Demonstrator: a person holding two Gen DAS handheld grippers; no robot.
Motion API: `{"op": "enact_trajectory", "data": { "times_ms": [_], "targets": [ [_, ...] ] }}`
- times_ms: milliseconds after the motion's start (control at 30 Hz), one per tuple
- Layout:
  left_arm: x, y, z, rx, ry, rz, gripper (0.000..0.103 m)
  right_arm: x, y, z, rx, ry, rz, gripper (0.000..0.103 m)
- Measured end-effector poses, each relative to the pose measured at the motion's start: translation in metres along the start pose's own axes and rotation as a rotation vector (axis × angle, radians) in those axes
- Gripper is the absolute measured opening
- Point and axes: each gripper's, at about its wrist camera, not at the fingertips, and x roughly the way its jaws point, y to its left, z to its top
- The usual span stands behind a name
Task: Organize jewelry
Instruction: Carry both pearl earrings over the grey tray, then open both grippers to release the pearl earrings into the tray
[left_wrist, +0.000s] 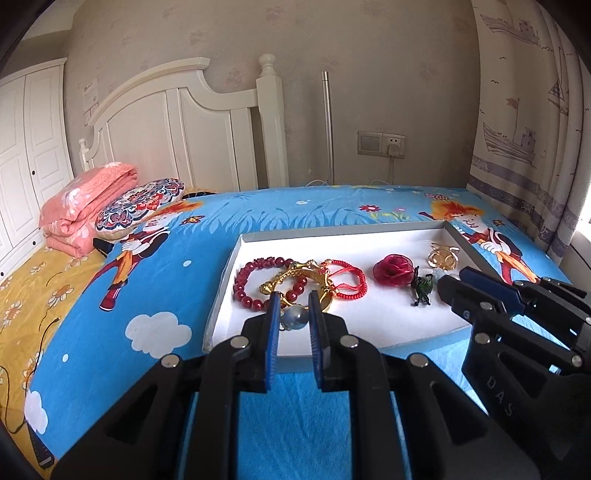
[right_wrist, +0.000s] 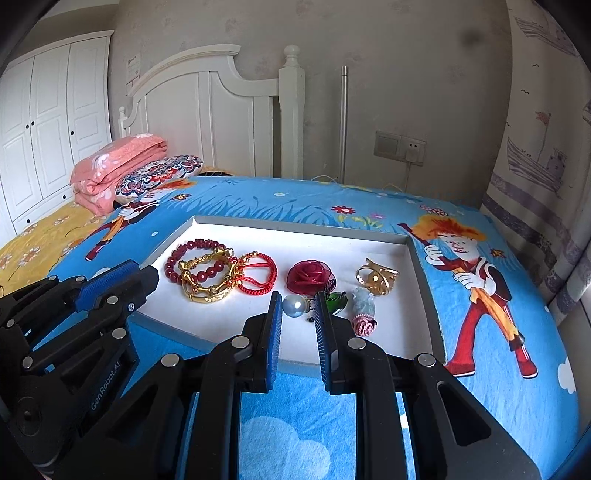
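Black fingers of the right gripper (right_wrist: 298, 306) are seen narrowed and empty, hanging over the near rim of the white tray (right_wrist: 258, 232); the pearl (right_wrist: 294, 305) lies just ahead between them, nearer than to the equally narrowed, empty left gripper (left_wrist: 291, 308).

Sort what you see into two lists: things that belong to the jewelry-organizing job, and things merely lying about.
Job: tray, red bead bracelet, gold bracelet, red cord bracelet, rose, pearl, gold ring.

Lying about: pink quilt, pillow, charger.
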Motion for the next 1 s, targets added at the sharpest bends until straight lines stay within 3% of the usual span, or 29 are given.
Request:
{"op": "enact_trajectory", "data": {
  "times_ms": [400,1000],
  "targets": [
    [0.052,0.003,0.027,-0.007,0.096,-0.017,0.015,0.031,-0.011,0.018,0.020,0.052,-0.010,0.019],
    [0.086,0.013,0.027,-0.019,0.162,0.027,0.015,0.056,-0.010,0.025,0.022,0.099,-0.037,0.019]
  ]
}}
